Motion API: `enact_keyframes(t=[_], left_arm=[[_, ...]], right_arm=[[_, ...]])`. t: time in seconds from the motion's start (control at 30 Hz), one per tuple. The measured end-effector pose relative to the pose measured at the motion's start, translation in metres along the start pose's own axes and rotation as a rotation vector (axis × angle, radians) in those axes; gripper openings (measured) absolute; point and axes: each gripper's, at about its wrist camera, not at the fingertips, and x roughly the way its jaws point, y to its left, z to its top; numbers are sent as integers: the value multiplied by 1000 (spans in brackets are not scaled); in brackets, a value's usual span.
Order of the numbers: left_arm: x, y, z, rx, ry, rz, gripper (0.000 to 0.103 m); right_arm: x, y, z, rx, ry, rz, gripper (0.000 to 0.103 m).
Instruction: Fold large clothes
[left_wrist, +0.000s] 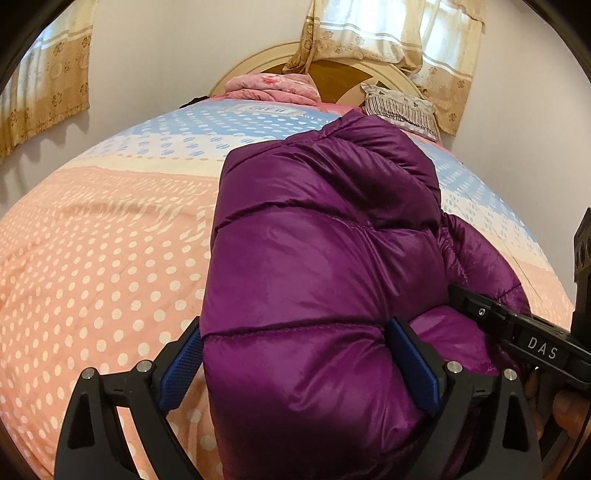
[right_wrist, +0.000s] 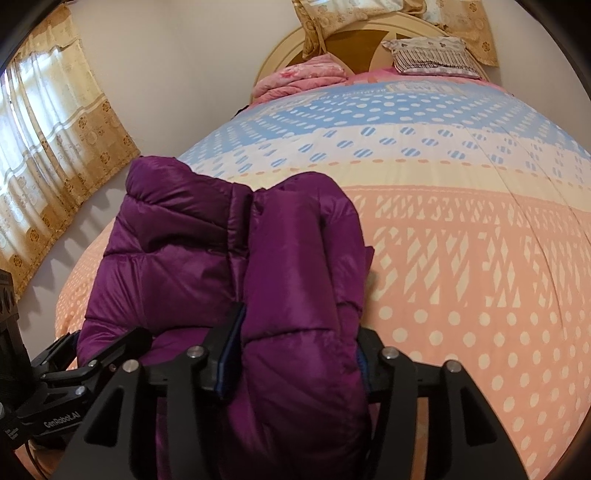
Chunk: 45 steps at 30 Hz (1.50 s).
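The purple jacket's (left_wrist: 317, 258) near end runs off the bottom edge in both wrist views. Its bulk hides the bedspread (left_wrist: 110, 258) beneath and the right gripper's (right_wrist: 295, 362) right pad. The far label on the bedspread is perhaps lettering, too small to read.

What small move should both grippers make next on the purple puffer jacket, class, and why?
Probably draw both back off the jacket: it lies folded on the bedspread, and the left gripper and right gripper straddle its near end with jaws apart.
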Motion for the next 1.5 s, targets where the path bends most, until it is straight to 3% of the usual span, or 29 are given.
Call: enact_keyframes(t=[0.2, 0.3, 0.7, 0.97, 1.2, 1.5], left_arm=[[-1, -2, -1, 4, -14, 6, 96], [-14, -7, 3, 26, -40, 64, 96], [-151, -7, 16, 43, -269, 199, 96], [-221, 0, 9, -62, -385, 177, 96], [-234, -6, 11, -43, -431, 176, 96], [-230, -14, 7, -27, -422, 176, 96]], right_arm=[[2, -1, 0, 0, 2, -10, 60], [-5, 1, 2, -17, -1, -29, 61], [-137, 51, -6, -120, -219, -99, 72], [-194, 99, -20, -212, -335, -95, 75], [-206, 105, -15, -217, -382, -99, 76], [-208, 102, -22, -212, -377, -92, 76]])
